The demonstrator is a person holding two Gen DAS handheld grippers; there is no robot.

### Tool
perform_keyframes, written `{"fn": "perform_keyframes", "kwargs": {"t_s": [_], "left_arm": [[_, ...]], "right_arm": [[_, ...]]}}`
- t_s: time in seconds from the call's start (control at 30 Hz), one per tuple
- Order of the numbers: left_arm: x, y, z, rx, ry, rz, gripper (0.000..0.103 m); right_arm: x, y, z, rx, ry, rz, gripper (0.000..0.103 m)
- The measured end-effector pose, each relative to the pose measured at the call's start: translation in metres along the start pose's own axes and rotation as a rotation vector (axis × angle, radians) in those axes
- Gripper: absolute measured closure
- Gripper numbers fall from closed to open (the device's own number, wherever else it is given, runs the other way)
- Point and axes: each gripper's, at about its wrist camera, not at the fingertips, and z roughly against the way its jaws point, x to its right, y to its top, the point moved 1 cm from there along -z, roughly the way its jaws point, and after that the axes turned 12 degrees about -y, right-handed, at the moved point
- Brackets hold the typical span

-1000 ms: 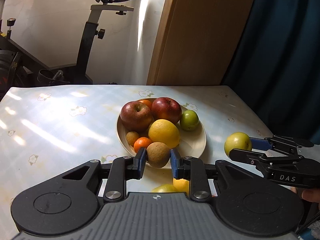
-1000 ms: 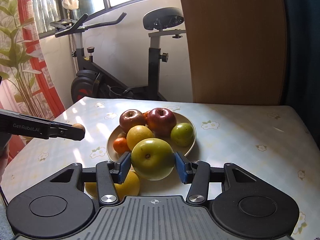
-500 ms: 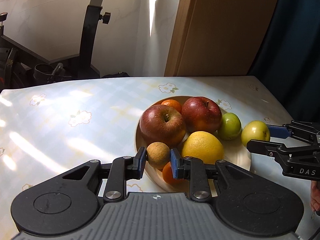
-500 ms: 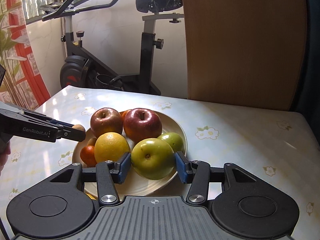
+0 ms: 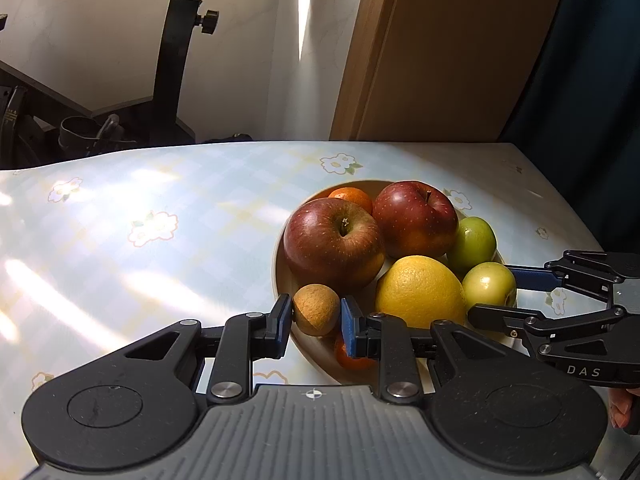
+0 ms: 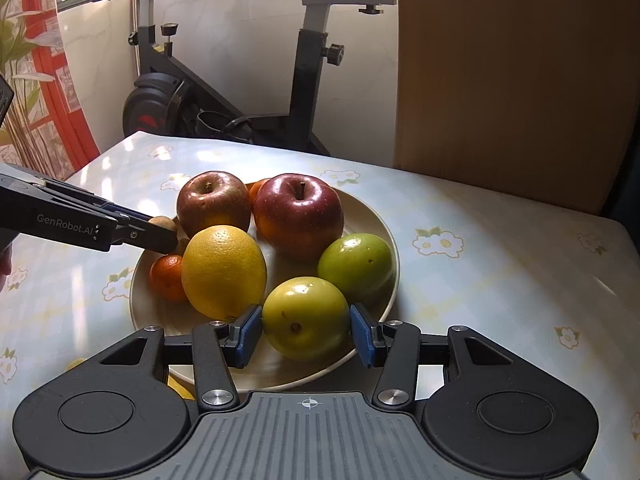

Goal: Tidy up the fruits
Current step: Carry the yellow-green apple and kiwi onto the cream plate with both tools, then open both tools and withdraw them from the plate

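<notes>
Cream ceramic, round and shallow: the plate (image 6: 384, 240) stands on the pale checked tablecloth with flower print (image 5: 160, 208) and takes all the fruit on view.

Right gripper (image 6: 306, 330): its blue pads are closed on a yellow-green round apple (image 6: 306, 316), which sits directly between them at the plate's near rim. Whether it rests on the plate floor or hangs just above it cannot be told. It lies just beside the large yellow-orange citrus (image 6: 223, 270) and the darker green apple (image 6: 356, 266).

Left gripper (image 5: 316, 316): nearly closed, gripping a small brown rough-skinned round fruit (image 5: 316, 309) over the plate's near-left edge, just below the nearer of the two red apples (image 5: 334, 246). Contact with the plate is not visible.

Contents of plate: two red apples, the second (image 5: 416, 220) behind the first; the citrus; the green apple; one small mandarin (image 5: 352, 198) at the back; another (image 6: 168, 276) at the front, partly hidden.

Judgement: both held fruits are over free gaps, and each needs only a short straight descent before release. The right-hand apple has the tighter gap; its neighbours may be nudged, and it may roll.
</notes>
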Motion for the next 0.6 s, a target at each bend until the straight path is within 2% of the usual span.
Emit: {"fn": "perform_keyframes", "kwargs": {"t_s": [0.3,0.37,0.43,0.6], "left_arm": [[0.003,0.0,-0.002,-0.008,0.006,-0.015,0.074],[0.005,0.001,-0.002,-0.014,0.011,-0.017,0.071],[0.006,0.001,-0.001,-0.012,0.017,-0.018,0.063],[0.008,0.0,0.007,-0.002,0.02,-0.024,0.059]], "right_arm": [[-0.002,0.0,-0.002,-0.003,-0.012,0.003,0.058],[-0.003,0.001,-0.001,0.002,-0.014,-0.003,0.058],[-0.002,0.002,0.002,0.007,-0.015,-0.008,0.057],[-0.002,0.002,0.013,0.025,-0.015,-0.021,0.057]]}}
